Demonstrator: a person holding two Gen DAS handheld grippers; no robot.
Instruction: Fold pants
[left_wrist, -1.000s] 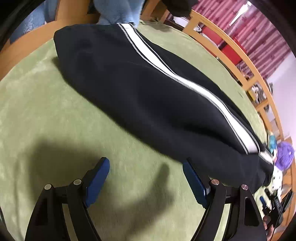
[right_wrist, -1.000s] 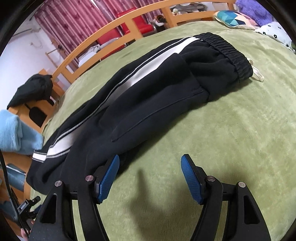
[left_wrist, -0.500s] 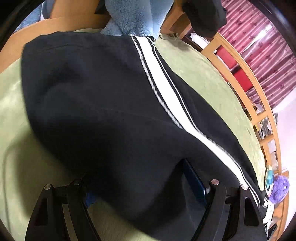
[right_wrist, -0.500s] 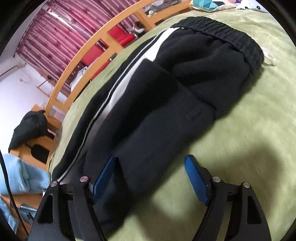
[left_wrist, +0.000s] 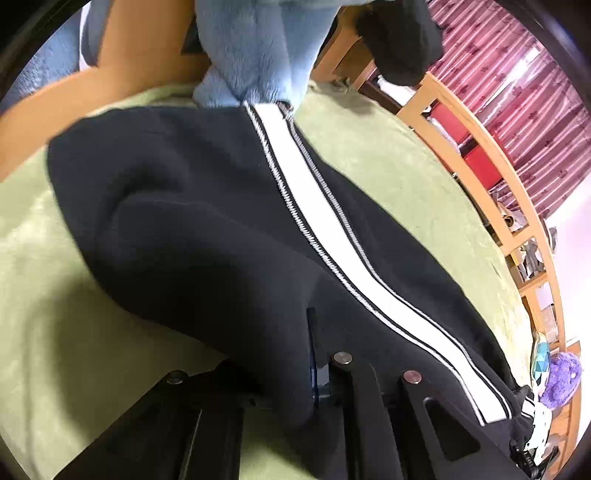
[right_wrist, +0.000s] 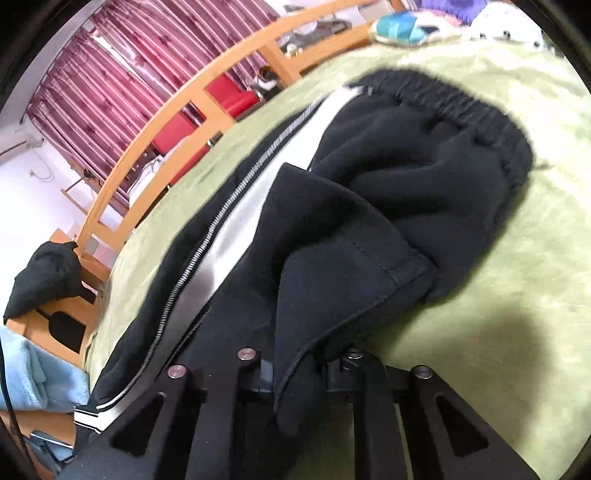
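Black track pants (left_wrist: 207, 229) with a white side stripe (left_wrist: 332, 236) lie lengthwise on a green blanket (left_wrist: 55, 332). My left gripper (left_wrist: 280, 380) is shut on the near edge of the leg, close to the cuff end, and the cloth bunches up between its jaws. In the right wrist view the pants (right_wrist: 369, 206) show their elastic waistband (right_wrist: 461, 110) at the far end. My right gripper (right_wrist: 299, 365) is shut on the near seam edge of the upper part, which is lifted off the blanket (right_wrist: 524, 280).
A wooden bed rail (right_wrist: 192, 96) runs along the far side, with red curtains behind. A light blue fleece (left_wrist: 255, 48) and a black garment (left_wrist: 402, 37) lie beyond the cuff end. Cushions and plush toys (right_wrist: 402, 26) lie beyond the waistband.
Both grippers moved forward from open over the blanket onto the near edge of the pants and closed on the cloth. The gripped edge now rises and wrinkles.
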